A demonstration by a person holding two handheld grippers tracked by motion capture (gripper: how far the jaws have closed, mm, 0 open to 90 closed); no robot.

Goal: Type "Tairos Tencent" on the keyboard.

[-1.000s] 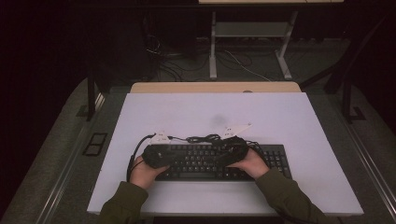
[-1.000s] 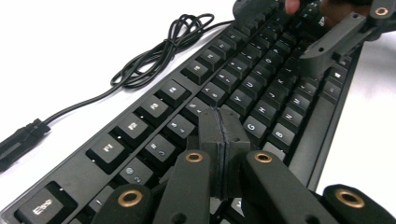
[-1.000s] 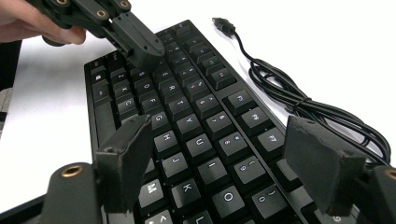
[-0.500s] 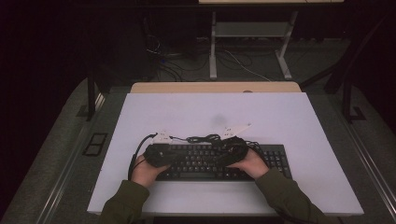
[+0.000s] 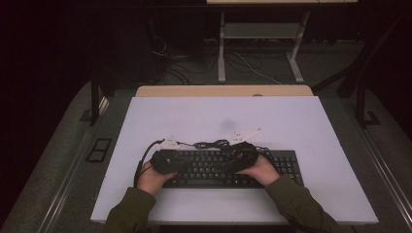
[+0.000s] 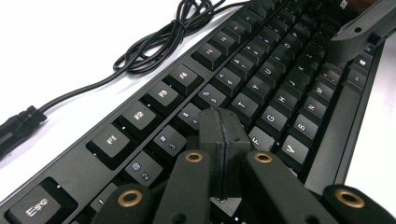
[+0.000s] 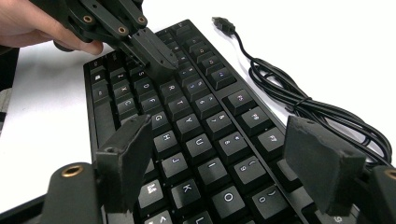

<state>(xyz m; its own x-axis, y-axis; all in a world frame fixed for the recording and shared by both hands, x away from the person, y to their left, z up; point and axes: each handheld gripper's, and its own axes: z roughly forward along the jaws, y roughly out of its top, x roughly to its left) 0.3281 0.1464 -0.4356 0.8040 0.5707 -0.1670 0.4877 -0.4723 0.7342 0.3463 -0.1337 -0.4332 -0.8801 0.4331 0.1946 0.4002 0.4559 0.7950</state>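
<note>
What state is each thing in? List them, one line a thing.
left gripper: jaws shut together, tip over the keyboard's left-hand letter keys, nothing held.
right gripper: jaws wide open above the right-hand letter keys, nothing between them.
keyboard: lies flat on the table, keys up.
keyboard cable: bundled in loose loops behind the keyboard, plug free on the table.
table: white top, bears the keyboard.
</note>
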